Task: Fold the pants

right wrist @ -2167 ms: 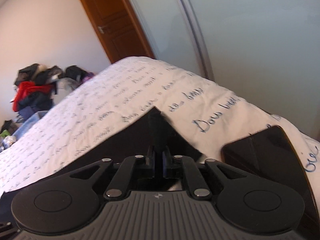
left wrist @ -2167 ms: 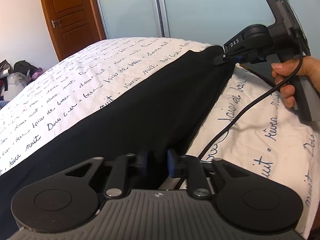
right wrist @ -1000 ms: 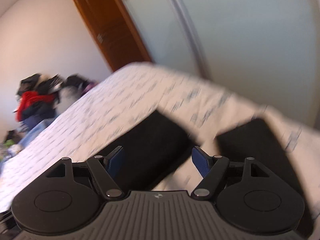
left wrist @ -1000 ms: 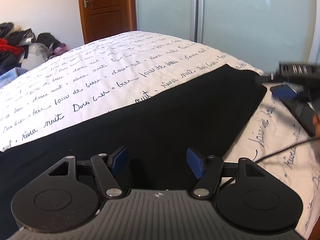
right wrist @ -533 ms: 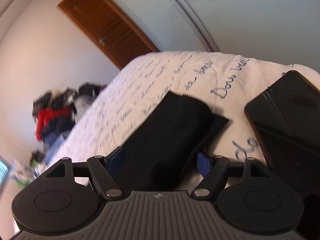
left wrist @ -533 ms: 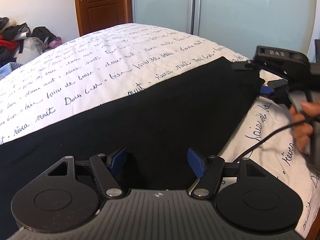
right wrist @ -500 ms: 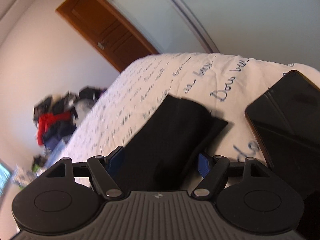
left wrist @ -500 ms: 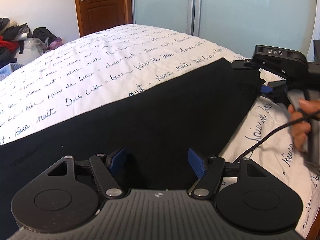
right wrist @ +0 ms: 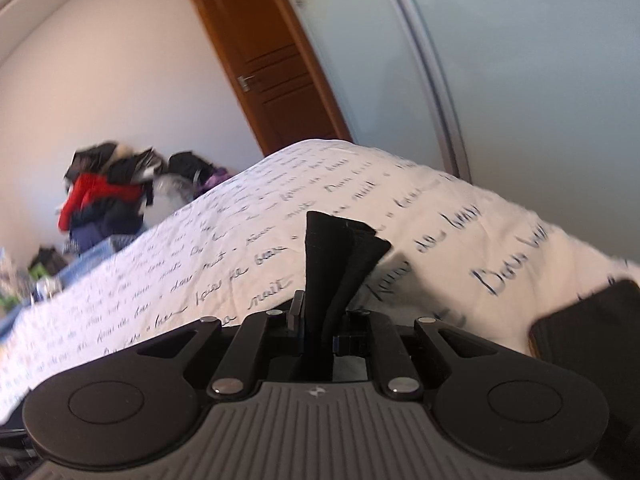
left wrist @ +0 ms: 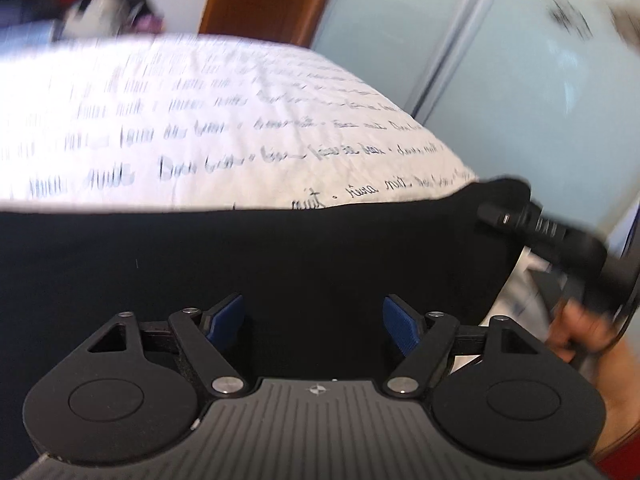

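Black pants lie flat across a white bedspread printed with dark script. My left gripper hovers over the cloth, its blue pads wide apart and the jaws still opening, nothing pinched between them. At the far right of the left wrist view the right gripper reaches the pants' end, held by a hand. In the right wrist view my right gripper has its jaws closing on the pants' end, which stands up in a bunched fold between the fingers.
A dark flat tablet lies on the bedspread to the right. Piled clothes sit beyond the bed's far side, beside a brown door. Frosted sliding panels stand behind the bed.
The right gripper has gone from open over the pants' end to closed on it, bunching the cloth upward. The left gripper rolled and slid sideways over the pants, its pads spreading wider.
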A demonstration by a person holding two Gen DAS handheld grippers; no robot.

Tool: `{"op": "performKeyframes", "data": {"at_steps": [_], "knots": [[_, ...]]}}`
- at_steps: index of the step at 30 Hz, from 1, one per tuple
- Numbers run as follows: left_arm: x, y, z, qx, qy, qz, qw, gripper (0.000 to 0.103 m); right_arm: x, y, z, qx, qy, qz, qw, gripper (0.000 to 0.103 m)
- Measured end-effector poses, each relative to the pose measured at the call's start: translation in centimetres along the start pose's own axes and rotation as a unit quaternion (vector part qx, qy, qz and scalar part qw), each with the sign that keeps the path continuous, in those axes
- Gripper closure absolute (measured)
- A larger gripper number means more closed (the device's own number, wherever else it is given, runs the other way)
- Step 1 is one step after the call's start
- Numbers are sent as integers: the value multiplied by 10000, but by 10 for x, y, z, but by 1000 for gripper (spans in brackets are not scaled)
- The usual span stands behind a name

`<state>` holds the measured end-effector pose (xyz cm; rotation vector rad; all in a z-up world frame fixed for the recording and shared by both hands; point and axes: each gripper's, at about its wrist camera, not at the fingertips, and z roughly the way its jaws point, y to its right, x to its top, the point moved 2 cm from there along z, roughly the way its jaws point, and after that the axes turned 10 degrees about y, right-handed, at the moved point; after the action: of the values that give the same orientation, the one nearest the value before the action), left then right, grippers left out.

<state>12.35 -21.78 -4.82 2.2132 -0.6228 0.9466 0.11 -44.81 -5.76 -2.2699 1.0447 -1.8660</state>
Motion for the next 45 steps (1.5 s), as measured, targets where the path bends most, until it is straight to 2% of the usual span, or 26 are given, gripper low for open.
{"op": "performKeyframes", "data": {"at_steps": [3,6,10,14,17,21,27,36,39,45], "knots": [[2,-18,3,-352,-223,-869,9953,24,-1,-12,3,9,-32,-372,9993,92],[4,-29,3,-572,-257,-1392,9883,23,-3,-23,-2,22,-25,-741,9972,92],[4,-38,2,-830,-278,-1842,9790,21,-9,-42,-13,184,-15,-1313,9912,92],[2,-43,3,-908,-334,-2061,9737,20,-24,-75,-19,463,-93,-2045,9777,92],[1,-46,3,-1039,-360,-2231,9686,20,-35,-95,-22,680,-209,-2347,9695,92],[1,-53,11,-1331,-506,-2724,9516,19,-50,-116,-28,853,-334,-2725,9578,92],[0,-61,22,-1490,-517,-3324,9298,19,-67,-141,-42,1064,-308,-3378,9347,92],[-1,-77,25,-1583,-321,-3980,9030,19,-85,-167,-58,1604,-447,-3568,9192,92],[0,-79,24,-1592,-286,-4023,9011,21,-87,-172,-63,1708,-457,-3582,9167,92],[3,-79,20,-1468,-236,-3882,9095,32,-89,-179,-71,1948,-536,-3451,9166,92]]}}
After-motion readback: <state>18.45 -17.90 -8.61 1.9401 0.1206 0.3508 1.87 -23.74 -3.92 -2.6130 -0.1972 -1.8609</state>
